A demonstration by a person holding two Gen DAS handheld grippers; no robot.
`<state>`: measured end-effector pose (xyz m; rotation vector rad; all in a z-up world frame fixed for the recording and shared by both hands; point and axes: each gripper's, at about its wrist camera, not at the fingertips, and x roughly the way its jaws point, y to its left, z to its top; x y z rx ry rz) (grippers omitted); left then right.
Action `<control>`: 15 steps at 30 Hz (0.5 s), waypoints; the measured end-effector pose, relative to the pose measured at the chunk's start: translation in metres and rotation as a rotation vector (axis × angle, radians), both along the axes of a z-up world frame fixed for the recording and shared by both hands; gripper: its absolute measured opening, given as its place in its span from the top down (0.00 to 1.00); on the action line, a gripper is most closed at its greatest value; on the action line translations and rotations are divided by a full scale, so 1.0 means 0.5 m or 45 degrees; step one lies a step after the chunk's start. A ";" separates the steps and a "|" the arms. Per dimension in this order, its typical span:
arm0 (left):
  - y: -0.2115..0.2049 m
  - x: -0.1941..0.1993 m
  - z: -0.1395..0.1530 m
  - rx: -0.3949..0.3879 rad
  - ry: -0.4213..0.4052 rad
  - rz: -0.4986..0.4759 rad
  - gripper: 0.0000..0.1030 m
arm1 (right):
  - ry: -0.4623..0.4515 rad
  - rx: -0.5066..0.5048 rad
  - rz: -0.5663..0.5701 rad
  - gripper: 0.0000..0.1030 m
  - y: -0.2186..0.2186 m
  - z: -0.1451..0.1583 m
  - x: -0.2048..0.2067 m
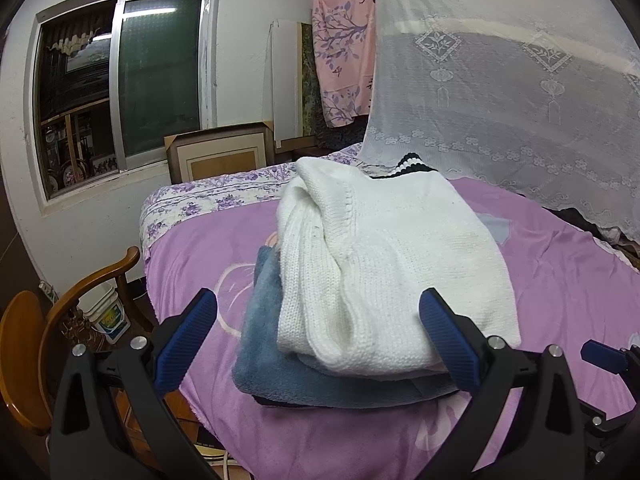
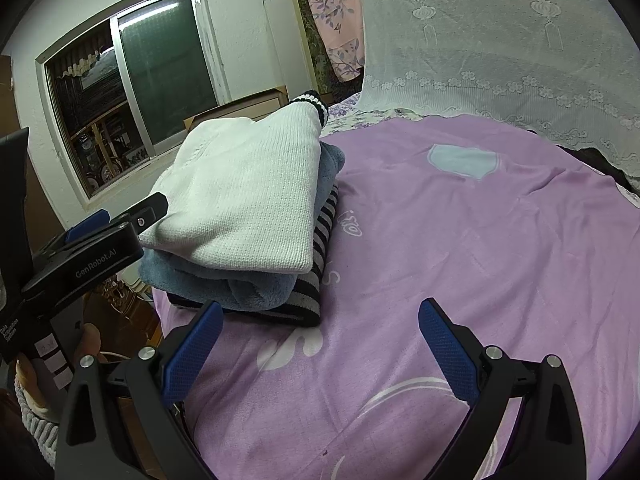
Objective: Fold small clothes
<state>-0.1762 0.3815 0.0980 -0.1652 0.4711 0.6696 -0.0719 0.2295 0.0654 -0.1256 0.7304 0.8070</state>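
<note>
A folded white knit sweater (image 1: 384,264) lies on top of a folded blue fleece garment (image 1: 280,368). In the right wrist view the white sweater (image 2: 248,192) and the blue fleece (image 2: 256,292) rest on a folded black-and-white striped garment (image 2: 316,280). The stack sits near the left front corner of the purple bedspread (image 1: 560,300). My left gripper (image 1: 320,320) is open and empty, its jaws standing on either side of the stack's near end. My right gripper (image 2: 320,328) is open and empty above the bedspread (image 2: 480,240), just right of the stack.
A wooden chair (image 1: 60,320) and white buckets (image 1: 108,316) stand left of the bed. A lace net (image 1: 500,80) hangs over the bed's far right. A window (image 1: 120,92) and framed pictures (image 1: 220,156) are behind. The left gripper's body (image 2: 80,252) shows at the left of the right wrist view.
</note>
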 end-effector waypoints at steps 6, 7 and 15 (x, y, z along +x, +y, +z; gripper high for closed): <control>0.002 0.000 -0.002 -0.006 -0.001 -0.001 0.04 | 0.005 -0.003 0.003 0.04 0.002 -0.001 -0.001; 0.002 -0.001 -0.002 -0.005 -0.002 0.001 0.04 | 0.005 -0.003 0.004 0.04 0.002 -0.001 -0.001; -0.012 -0.005 0.002 0.005 -0.006 -0.010 0.04 | 0.007 0.003 0.005 0.04 -0.001 -0.001 -0.001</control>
